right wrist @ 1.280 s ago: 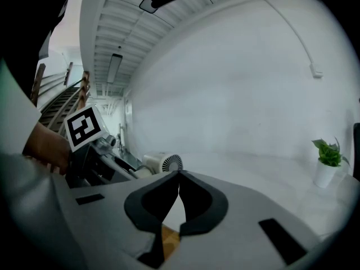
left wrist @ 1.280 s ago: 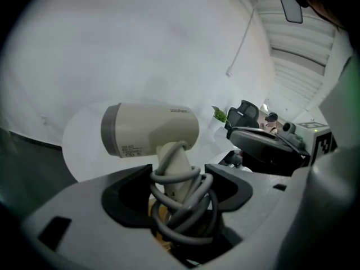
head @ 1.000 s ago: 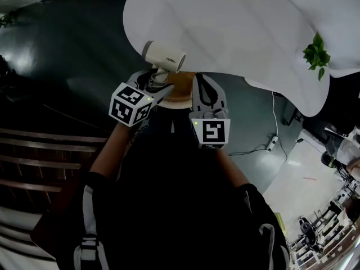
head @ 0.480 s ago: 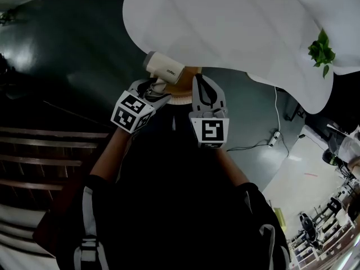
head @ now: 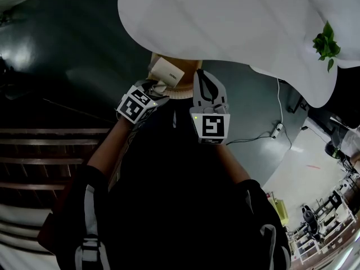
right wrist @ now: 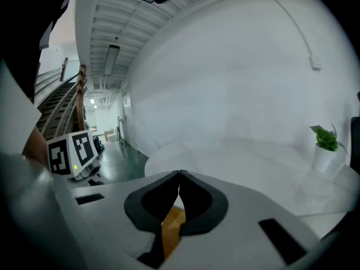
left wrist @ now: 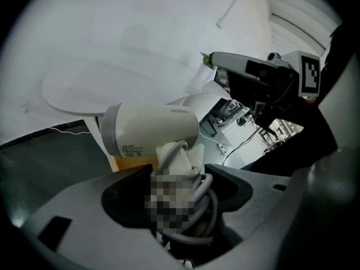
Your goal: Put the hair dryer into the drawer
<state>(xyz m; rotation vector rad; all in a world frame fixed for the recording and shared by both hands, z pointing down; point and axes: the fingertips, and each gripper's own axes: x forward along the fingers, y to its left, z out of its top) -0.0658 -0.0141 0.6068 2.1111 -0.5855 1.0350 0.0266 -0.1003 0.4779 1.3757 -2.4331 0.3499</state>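
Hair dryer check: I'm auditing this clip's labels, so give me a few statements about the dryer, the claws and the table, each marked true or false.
1. A green plant stands on the white table. True.
2. The left claw grips the dryer. True.
3. The right claw is open. False: its jaws meet, with nothing between them.
4. The dryer lies on the table. False: it is held in the air near the table's edge, clamped in the left claw.
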